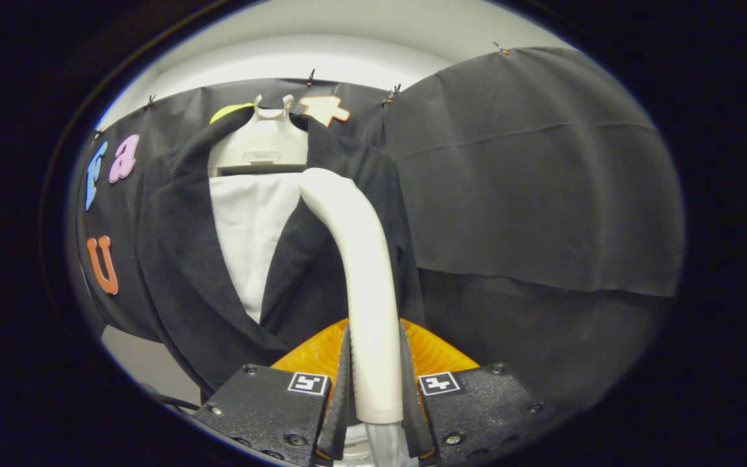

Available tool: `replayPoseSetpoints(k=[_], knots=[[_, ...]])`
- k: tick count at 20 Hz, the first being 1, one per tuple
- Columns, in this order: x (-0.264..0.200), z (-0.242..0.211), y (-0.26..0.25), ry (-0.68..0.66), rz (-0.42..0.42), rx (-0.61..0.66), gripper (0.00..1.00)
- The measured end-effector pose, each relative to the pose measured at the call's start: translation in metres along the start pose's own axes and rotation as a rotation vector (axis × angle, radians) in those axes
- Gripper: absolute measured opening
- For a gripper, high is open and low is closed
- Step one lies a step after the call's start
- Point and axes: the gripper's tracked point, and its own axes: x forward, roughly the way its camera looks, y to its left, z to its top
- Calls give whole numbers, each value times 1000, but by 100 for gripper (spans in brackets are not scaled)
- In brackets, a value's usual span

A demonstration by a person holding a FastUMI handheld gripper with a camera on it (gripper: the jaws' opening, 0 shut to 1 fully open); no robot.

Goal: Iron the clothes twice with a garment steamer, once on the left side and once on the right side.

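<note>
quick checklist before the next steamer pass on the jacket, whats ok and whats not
1. Grip: gripper fingers clamp the garment steamer handle from both sides: ok.
2. Steamer head up by the right-hand lapel of the dark jacket: ok.
3. Head touching the fabric: cannot tell.
4. Jacket hangs open on its hanger, white panel showing between the lapels: ok.
5. Steam coming out: cannot tell.
6. Which side is already done: cannot tell.

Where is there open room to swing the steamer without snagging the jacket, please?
Free: beside the jacket, before the plain cloth wall. Crowded: ahead, where the steamer, clamped in the gripper, reaches the lapels near the hanger.
</note>
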Motion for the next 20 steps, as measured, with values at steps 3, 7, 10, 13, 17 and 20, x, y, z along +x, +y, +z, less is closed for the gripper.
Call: replayPoseSetpoints(k=[3,7,10,13,17,20], knots=[[-3,-20,-2,36,-8,-18,38],[-6,-47,0,83,-12,-43,38],[-6,-60,0,112,-17,-51,38],[-7,-79,-1,138,-23,-60,38],[-8,-98,0,173,-19,-70,38],[-8,-112,1,195,-17,-76,38]])
